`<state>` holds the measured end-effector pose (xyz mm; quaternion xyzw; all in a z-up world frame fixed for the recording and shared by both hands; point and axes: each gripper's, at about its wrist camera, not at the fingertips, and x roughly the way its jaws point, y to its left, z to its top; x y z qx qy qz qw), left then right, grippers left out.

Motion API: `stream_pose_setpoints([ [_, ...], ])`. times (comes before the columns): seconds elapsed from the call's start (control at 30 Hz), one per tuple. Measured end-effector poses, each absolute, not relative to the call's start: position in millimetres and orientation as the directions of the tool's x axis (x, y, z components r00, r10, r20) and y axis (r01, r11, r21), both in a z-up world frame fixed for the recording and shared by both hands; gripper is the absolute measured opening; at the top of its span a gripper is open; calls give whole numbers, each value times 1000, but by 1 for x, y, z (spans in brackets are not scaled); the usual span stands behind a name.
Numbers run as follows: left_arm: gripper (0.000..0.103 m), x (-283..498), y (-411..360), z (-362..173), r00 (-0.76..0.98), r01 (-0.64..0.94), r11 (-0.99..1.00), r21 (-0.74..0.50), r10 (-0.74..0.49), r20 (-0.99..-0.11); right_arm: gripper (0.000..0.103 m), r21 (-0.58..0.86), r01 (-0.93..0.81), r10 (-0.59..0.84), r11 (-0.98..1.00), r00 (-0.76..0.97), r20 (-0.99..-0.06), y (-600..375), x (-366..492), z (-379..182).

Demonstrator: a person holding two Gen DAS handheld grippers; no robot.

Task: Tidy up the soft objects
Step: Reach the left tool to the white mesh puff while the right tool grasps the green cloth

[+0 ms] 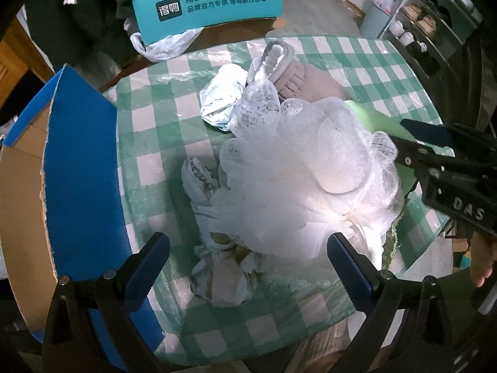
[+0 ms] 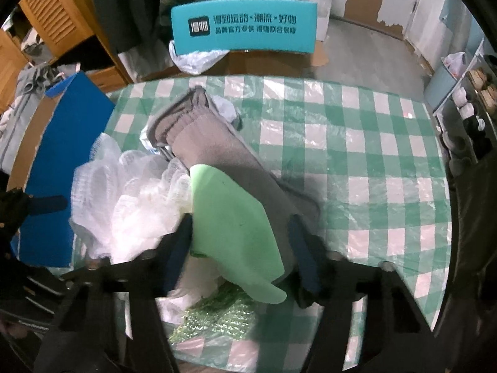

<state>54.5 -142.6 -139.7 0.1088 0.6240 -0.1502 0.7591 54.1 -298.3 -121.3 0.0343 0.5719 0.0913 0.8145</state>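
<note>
Both my grippers hang over the loofah. My left gripper gapes empty above its near side; my right gripper, beside it, straddles the green sheet, contact unclear.

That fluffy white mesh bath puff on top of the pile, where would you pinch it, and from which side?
Probably from straight above, on the puffed crown of the white mesh bath pouf. It sits highest on the pile, and its ruffles are loose, so any bunch should gather between the fingers. The open left gripper already straddles its near edge. Its far side is crowded by the green sheet and grey sock.
</note>
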Motion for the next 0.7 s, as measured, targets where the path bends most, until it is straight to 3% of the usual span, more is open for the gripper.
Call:
stream_pose_setpoints([
  [0.03, 102, 54, -143, -140, 175, 366, 931, -23, -93, -980, 34, 166, -111, 194, 980, 321, -927, -299, 55, -122],
  [0.1, 102, 55, -143, -142, 170, 366, 930, -27, -95, -981, 25, 159, -109, 186, 981, 321, -929, -301, 53, -121],
  [0.2, 102, 56, -143, -143, 163, 362, 931, -36, -102, -981, 19, 165, -99, 189, 981, 333, -924, -307, 49, -118],
  [0.7, 102, 42, -166, -126, 147, 409, 909, -86, -159, -976, 14, 194, -44, 197, 980, 349, -916, -339, 31, -112],
])
